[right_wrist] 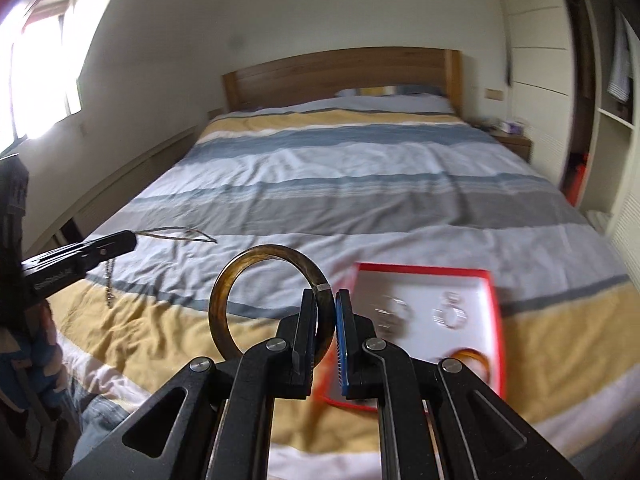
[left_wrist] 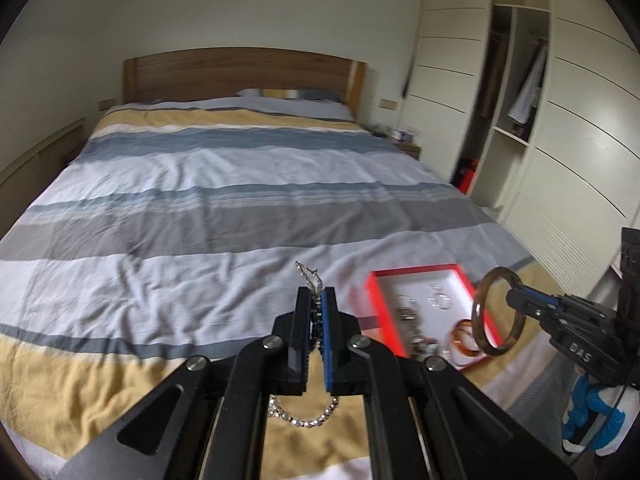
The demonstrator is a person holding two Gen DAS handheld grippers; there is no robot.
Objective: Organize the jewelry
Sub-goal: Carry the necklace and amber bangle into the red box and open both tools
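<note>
A brown bangle (right_wrist: 272, 304), a silver bead chain (left_wrist: 308, 414), a red-rimmed white tray (right_wrist: 494, 312), and a blue, grey, white and yellow striped duvet (left_wrist: 200, 184).

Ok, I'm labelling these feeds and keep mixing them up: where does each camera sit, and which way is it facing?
Left wrist: on the left hand-held gripper, facing the headboard across the bed; shut on a beaded chain; the right hand-held gripper and a gloved hand show at right.
Right wrist: on the right hand-held gripper, facing the same way; shut on a brown bangle; the left hand-held gripper enters from the left.
Shared: bed, red tray, both held pieces.
</note>
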